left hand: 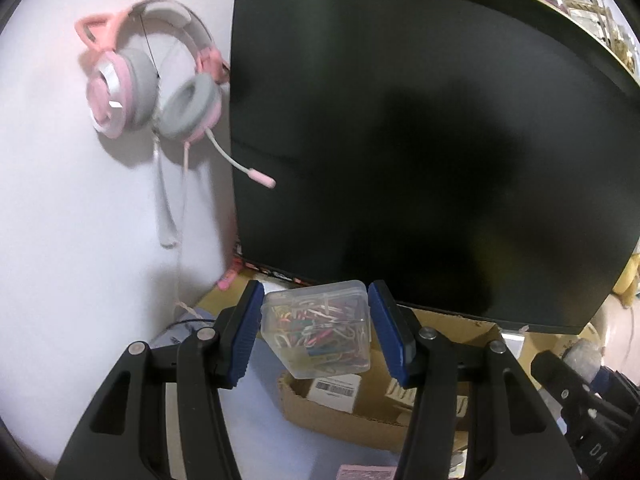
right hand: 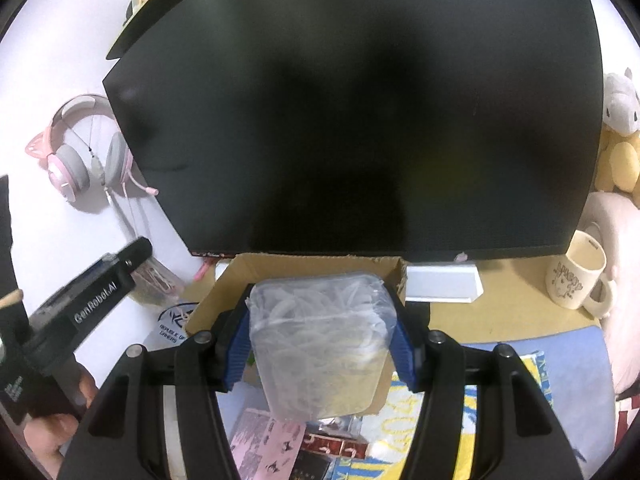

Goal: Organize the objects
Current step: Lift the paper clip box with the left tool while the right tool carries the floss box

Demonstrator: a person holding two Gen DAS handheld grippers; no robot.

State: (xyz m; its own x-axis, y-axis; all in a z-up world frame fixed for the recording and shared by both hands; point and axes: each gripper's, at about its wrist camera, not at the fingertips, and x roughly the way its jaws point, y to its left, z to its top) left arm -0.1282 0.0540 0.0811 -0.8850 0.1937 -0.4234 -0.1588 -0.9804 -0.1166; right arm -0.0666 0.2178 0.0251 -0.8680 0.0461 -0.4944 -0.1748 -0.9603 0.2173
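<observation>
We lift two clear boxes above the cardboard box [right hand: 224, 292] on the table: the left hand-held gripper [left hand: 316, 320] clamps the paper-clip box [left hand: 320, 328], the right hand-held gripper [right hand: 320, 340] the box of white clips [right hand: 320, 340], likely for sorting.

monitor [right hand: 352, 112] blocks ahead, cardboard box [right hand: 320, 264] below — open-topped, mug [right hand: 576, 280] right

The headset [left hand: 154, 92] on the far left wall is pink with grey ear pads. The monitor [left hand: 420, 152] is black. A clear box [left hand: 320, 330] holds many-coloured paper clips; another clear box [right hand: 320, 340] holds white ones. Both grippers carry blue pads [left hand: 246, 332] on black frames. The mug [right hand: 578, 280] on the right is cream with a dark drawing.
</observation>
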